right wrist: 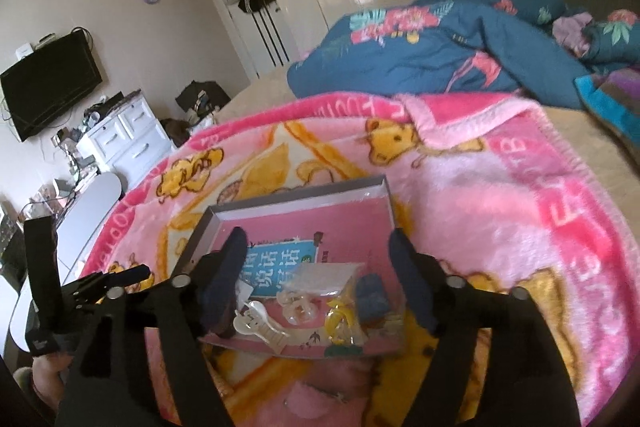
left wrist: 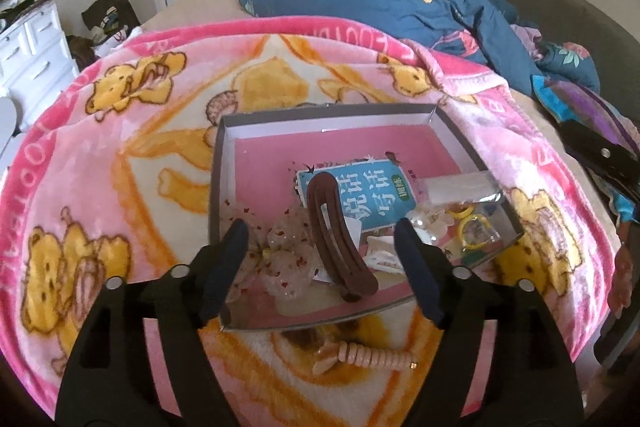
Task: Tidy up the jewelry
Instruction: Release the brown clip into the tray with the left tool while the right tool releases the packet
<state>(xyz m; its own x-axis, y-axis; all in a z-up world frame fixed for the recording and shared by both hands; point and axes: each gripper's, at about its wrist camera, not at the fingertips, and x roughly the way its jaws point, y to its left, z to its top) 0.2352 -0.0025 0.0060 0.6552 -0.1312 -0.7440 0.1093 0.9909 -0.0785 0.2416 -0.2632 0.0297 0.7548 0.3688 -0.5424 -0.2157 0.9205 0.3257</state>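
Both sets of tongs hover over the shallow box on the pink blanket spread across the bed, and both stand spread with nothing pinched. The left tongs frame the near end of the box, where the long brown hair clip lies across the sheer dotted bow, a white claw clip tucked beside them. The right tongs hang over the other corner, above the white clip, a clear clip, the yellow rings in their clear wrapping and a small blue piece.

So most of the pieces are already in the box, heaped toward the near edge on top of the blue printed card, while the far half of the pink floor sits bare. One straggler is plain to see: a peach ribbed hair clip lies out on the blanket, just in front of the box. By my reckoning that one is left to gather, and the pile inside could use spreading out. Well along, not finished.
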